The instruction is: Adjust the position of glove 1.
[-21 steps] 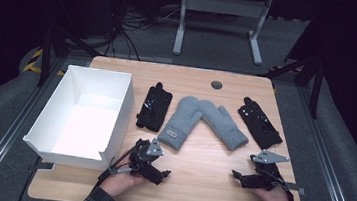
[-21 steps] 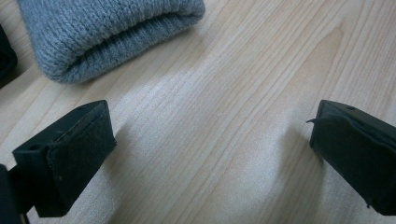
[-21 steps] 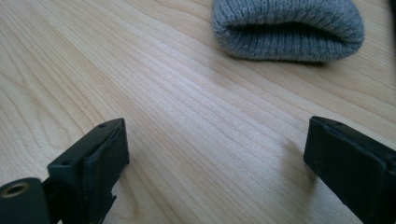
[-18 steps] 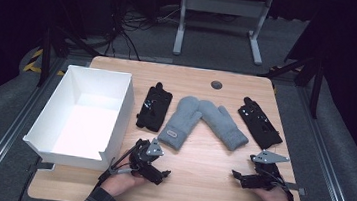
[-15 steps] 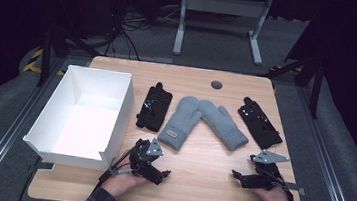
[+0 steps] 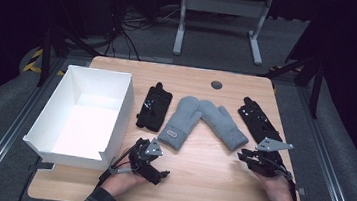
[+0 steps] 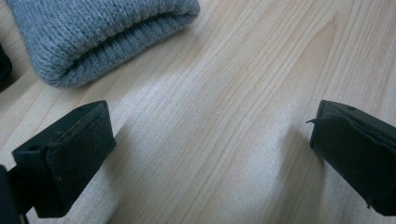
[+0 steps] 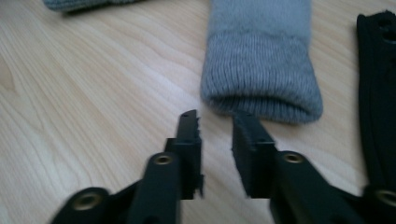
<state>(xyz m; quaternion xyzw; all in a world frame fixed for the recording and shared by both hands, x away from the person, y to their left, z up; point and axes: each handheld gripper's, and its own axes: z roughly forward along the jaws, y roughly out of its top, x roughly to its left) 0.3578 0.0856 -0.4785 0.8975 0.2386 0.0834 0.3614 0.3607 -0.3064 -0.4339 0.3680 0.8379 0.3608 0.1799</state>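
Note:
Two grey knit mittens lie crossed at mid-table, the left mitten and the right mitten. A black glove lies to their left and another black glove to their right. My left gripper rests low on the table near the left mitten's cuff; in the left gripper view its jaws stand wide open over bare wood. My right gripper sits just short of the right mitten's cuff. There, my right gripper has its jaws a narrow gap apart, holding nothing.
A white open box stands at the table's left side, close to my left hand. The wooden table has bare surface along its front between the two hands. A round cable hole sits near the far edge.

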